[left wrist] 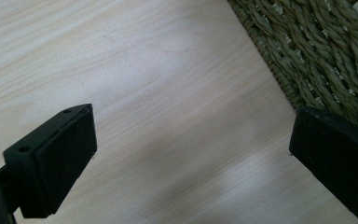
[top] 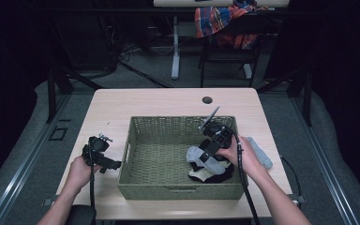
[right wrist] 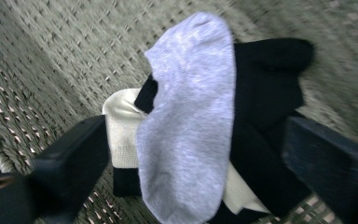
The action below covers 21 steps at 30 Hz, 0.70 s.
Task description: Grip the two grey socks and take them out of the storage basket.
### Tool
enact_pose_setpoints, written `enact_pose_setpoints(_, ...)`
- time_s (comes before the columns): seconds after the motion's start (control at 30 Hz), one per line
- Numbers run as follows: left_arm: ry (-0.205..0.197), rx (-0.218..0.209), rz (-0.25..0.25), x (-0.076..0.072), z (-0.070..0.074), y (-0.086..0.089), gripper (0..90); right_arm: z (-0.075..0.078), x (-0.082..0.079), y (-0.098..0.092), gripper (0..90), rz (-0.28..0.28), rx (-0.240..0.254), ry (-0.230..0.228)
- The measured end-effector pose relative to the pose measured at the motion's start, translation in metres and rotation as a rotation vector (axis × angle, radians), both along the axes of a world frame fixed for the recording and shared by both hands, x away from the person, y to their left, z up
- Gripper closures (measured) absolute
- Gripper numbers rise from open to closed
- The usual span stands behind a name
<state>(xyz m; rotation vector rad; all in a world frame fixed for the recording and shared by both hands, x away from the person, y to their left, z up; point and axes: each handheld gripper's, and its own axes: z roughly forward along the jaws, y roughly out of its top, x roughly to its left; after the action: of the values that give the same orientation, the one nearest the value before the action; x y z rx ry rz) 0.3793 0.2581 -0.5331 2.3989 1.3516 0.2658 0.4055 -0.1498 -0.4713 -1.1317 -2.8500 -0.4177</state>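
Right tongs (right wrist: 191,154) spread over grey sock (right wrist: 191,116) in basket (top: 136,140) | left tongs (left wrist: 191,154) spread, empty, over counter (left wrist: 144,93) | pinch grey sock alone, mid-fabric

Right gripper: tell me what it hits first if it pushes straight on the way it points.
Most likely the grey sock, which lies atop the black and cream ones in the basket, right between the open jaws of the right gripper. Depth is unclear.
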Motion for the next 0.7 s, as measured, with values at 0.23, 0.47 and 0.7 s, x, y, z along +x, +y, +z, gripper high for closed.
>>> enact_pose_setpoints(0.23,-0.003,-0.004,-0.005,-0.001,0.001,0.0,0.9,-0.02,-0.004,0.019,35.9,0.056,-0.057,0.051)
enact_pose_setpoints(0.47,-0.004,-0.004,0.0,-0.001,0.001,0.0,1.0,-0.032,-0.006,0.021,73.6,0.092,-0.152,0.057)
enact_pose_setpoints(0.7,-0.002,0.001,-0.005,-0.001,0.001,-0.001,1.0,-0.021,-0.004,0.012,85.9,0.051,-0.126,0.041)
